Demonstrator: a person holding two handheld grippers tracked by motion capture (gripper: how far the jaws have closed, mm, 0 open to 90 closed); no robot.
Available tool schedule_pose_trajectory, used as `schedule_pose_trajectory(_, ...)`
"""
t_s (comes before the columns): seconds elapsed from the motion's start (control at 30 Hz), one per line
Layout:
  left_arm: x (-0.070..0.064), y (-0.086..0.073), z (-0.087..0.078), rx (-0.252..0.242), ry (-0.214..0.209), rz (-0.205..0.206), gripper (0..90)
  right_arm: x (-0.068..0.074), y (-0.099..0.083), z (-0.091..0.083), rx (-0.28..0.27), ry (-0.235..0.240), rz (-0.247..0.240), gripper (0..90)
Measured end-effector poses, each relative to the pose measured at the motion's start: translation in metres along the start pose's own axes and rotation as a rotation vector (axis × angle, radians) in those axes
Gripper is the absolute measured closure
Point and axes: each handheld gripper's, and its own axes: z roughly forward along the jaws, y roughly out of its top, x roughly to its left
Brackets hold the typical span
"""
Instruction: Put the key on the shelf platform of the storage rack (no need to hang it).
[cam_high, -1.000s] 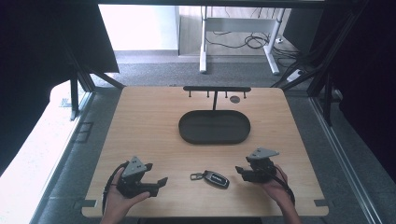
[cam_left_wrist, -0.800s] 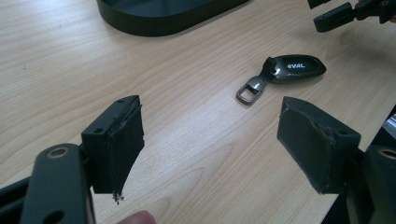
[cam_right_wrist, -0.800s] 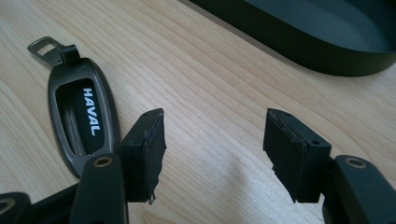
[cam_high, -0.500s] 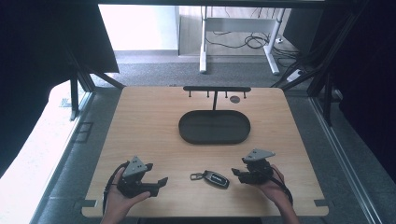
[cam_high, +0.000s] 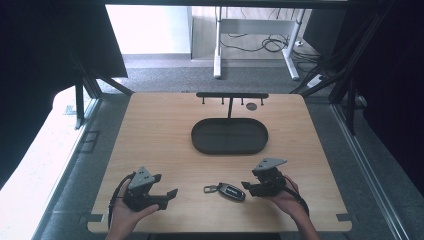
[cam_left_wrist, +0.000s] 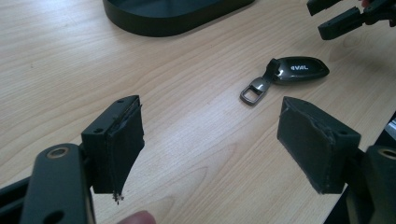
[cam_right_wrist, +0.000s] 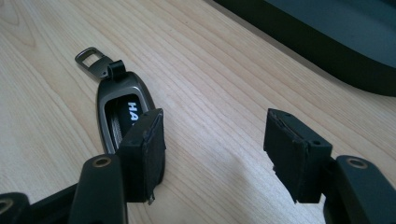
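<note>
The right gripper (cam_high: 248, 187) has slid closer, jaws spread wide, one pad just over the glossy black oval key fob (cam_high: 231, 191) with its metal loop on the grained wooden bench (cam_high: 160, 135). The left gripper (cam_high: 167, 196) gapes wide, well apart from the fob.

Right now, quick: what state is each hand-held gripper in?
Left hand-held gripper: open, holding nothing.
Right hand-held gripper: open, holding nothing, one jaw beside the car key.

One key fob (cam_high: 231, 190), one oval tray (cam_high: 229, 136), one hook rack (cam_high: 231, 95), two grippers.
</note>
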Motion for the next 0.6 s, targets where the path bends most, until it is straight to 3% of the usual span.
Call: schedule_pose_trajectory(0.6,0.0,0.0,-0.003,-0.006,-0.004,-0.001,23.0,0.024,0.026,0.016,0.087,0.028,-0.094,39.3)
